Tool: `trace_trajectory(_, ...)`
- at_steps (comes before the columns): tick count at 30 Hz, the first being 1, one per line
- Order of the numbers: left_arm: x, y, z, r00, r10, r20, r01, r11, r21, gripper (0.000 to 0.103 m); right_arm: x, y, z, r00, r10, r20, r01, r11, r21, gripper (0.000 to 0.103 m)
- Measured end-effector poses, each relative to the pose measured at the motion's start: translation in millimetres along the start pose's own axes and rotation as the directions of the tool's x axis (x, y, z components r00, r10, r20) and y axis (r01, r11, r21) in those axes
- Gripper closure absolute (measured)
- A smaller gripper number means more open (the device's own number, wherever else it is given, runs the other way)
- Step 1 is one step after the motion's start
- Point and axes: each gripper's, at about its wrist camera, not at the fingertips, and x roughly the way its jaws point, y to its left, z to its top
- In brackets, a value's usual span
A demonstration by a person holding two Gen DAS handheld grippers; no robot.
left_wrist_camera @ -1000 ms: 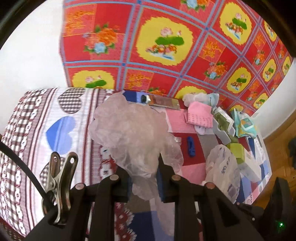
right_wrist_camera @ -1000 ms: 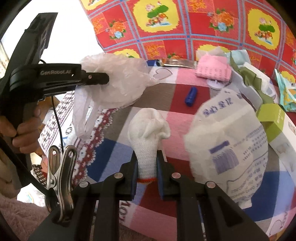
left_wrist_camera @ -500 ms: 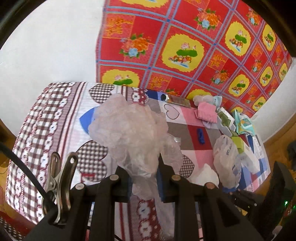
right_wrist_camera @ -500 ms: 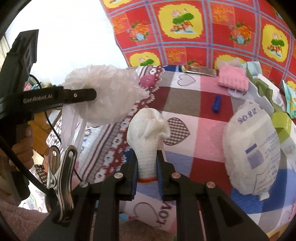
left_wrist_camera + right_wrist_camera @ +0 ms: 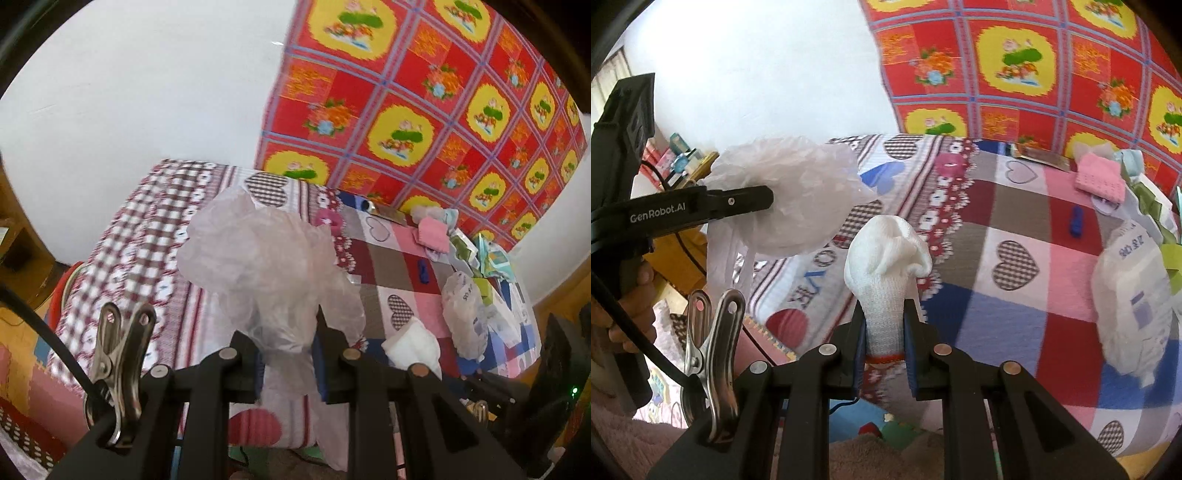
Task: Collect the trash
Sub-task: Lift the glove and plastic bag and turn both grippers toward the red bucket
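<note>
Nearest the left wrist camera, the left hand-held gripper (image 5: pixel 286 354) is clamped on the gathered neck of a thin, crumpled clear plastic bag (image 5: pixel 269 266), which billows up above the jaws, off the tabletop; it looks almost weightless, limp and slick, so a pinch on bunched film, as here, should hold better than one on a single loose layer, which could slide out. In the right wrist view, the right hand-held gripper (image 5: pixel 885 334) is closed on the cuff end of a white knitted glove (image 5: pixel 886 266), just above its red trim; the glove seems soft, light and grippy, unlikely to slip, and not fragile. Farther off, on the patchwork cloth of the tabletop (image 5: pixel 1004 314), lie a white printed wrapper (image 5: pixel 1134 295), a small blue piece (image 5: pixel 1075 220), a pink cloth (image 5: pixel 1102 177) and a pile of cartons at the far edge; these are still to be collected.

Against the frame a second ago, both grips are unchanged, but both cameras now see more of the near table edge and white wall; the remaining litter sits farther away and toward the right, so both hands have drawn back and left with their loads.
</note>
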Motion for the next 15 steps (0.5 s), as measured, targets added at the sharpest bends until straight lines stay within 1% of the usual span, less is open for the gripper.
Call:
trace_trajectory(5,-23.5,23.2,-12.4,0.999,0.028,0.024,-0.028,0.999,-0.030,0.081,-0.4,27.4,-1.2,0.999,0.035,0.006,-0.035,0.999,-0.031,0.085)
trace_trajectory(15,-67.6,76.4,-38.2,0.994,0.090,0.061,-0.082,0.991,-0.110,0.081,7.9,94.1,-3.6,0.995,0.101,-0.006,-0.101,0.986,-0.132,0.085)
